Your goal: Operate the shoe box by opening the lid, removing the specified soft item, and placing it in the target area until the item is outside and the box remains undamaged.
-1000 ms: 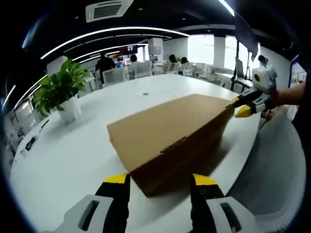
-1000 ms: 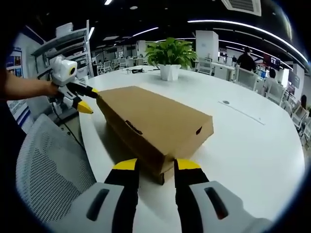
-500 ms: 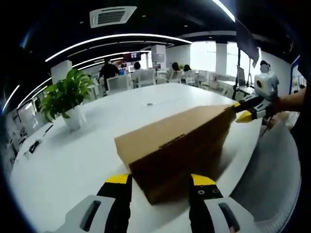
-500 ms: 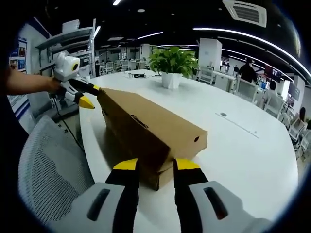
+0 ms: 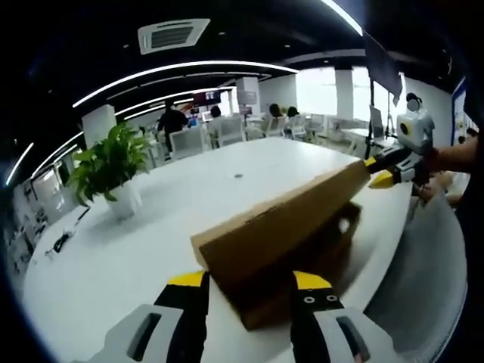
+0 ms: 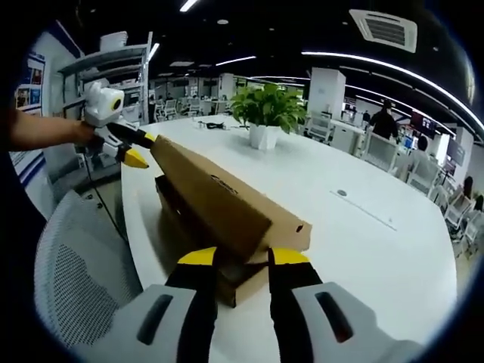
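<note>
The brown cardboard shoe box lies along the table's edge. Its lid (image 5: 280, 227) (image 6: 219, 200) is tilted up on one long side, leaving a dark gap over the base (image 5: 261, 314) (image 6: 234, 283). I cannot make out what is inside. My left gripper (image 5: 248, 281) has its jaws apart, tips at the lower edge of the lid's near end; the right gripper view has it (image 6: 139, 150) at the far lid corner. At the opposite end my right gripper (image 6: 243, 257) stands the same way, and from the left gripper view it (image 5: 376, 171) touches the far corner.
A potted plant (image 5: 110, 162) (image 6: 265, 106) stands farther in on the white table (image 5: 113, 257) (image 6: 363, 249). A grey mesh chair (image 6: 83, 272) (image 5: 423, 265) sits close to the table edge beside the box. People sit at desks in the background.
The lid has risen on one long side, from flat on the base to steeply tilted, opening a gap. Both grippers have stayed at its two ends and lifted with it.
</note>
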Motion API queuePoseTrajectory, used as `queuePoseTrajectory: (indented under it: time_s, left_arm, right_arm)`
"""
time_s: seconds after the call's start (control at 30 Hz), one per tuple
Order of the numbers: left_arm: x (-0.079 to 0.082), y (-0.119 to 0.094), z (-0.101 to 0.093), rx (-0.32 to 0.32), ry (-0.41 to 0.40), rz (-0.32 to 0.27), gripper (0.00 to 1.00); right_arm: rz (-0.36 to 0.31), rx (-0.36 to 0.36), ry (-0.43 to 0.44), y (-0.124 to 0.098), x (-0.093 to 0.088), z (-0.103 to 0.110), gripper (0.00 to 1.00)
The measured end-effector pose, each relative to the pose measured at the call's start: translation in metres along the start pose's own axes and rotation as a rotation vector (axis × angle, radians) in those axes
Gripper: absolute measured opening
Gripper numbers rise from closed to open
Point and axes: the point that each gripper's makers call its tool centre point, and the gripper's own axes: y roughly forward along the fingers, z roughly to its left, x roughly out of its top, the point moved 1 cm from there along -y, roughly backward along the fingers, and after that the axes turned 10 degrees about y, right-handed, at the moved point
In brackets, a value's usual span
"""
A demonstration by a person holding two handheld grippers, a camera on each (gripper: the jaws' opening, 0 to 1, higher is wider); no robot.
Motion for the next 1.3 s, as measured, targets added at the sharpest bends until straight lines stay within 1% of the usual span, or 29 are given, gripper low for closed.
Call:
queuePoseTrajectory:
  time_s: [0.17,0.23,0.4,0.67,0.73,0.77,0.83,0.9,1.1,1.17,1.3]
  left_arm:
    - [-0.003,0.001,0.016,0.019,0.002,-0.007,0.38]
    - [-0.005,0.002,0.022,0.029,0.018,-0.009,0.36]
    - [-0.003,0.003,0.036,0.052,0.023,-0.030,0.33]
    - [0.003,0.005,0.053,0.083,0.029,-0.058,0.29]
    - [0.021,0.004,0.036,0.094,0.031,-0.063,0.29]
    - [0.026,0.005,0.035,0.099,0.031,-0.062,0.28]
    - [0.028,0.006,0.039,0.114,0.020,-0.061,0.26]
    - [0.034,0.007,0.040,0.127,0.018,-0.064,0.24]
    - [0.052,0.008,0.032,0.159,0.023,-0.067,0.21]
    - [0.057,0.009,0.033,0.175,0.020,-0.070,0.19]
    - [0.066,0.010,0.034,0.180,0.006,-0.085,0.17]
  right_arm:
    - [-0.010,-0.010,0.000,0.000,0.008,-0.002,0.21]
    - [-0.014,-0.014,0.001,0.000,0.011,-0.003,0.20]
    - [-0.031,-0.023,-0.002,-0.001,0.021,-0.006,0.20]
    - [-0.047,-0.030,-0.023,-0.001,0.038,-0.013,0.20]
    - [-0.049,-0.032,-0.026,-0.001,0.041,-0.015,0.20]
    - [-0.048,-0.033,-0.029,-0.001,0.044,-0.016,0.19]
    - [-0.048,-0.036,-0.032,0.000,0.047,-0.019,0.18]
    - [-0.052,-0.036,-0.030,0.000,0.050,-0.022,0.18]
    - [-0.056,-0.036,-0.034,0.004,0.057,-0.029,0.16]
    - [-0.057,-0.037,-0.033,0.004,0.059,-0.031,0.15]
    - [-0.060,-0.038,-0.037,0.006,0.065,-0.035,0.14]
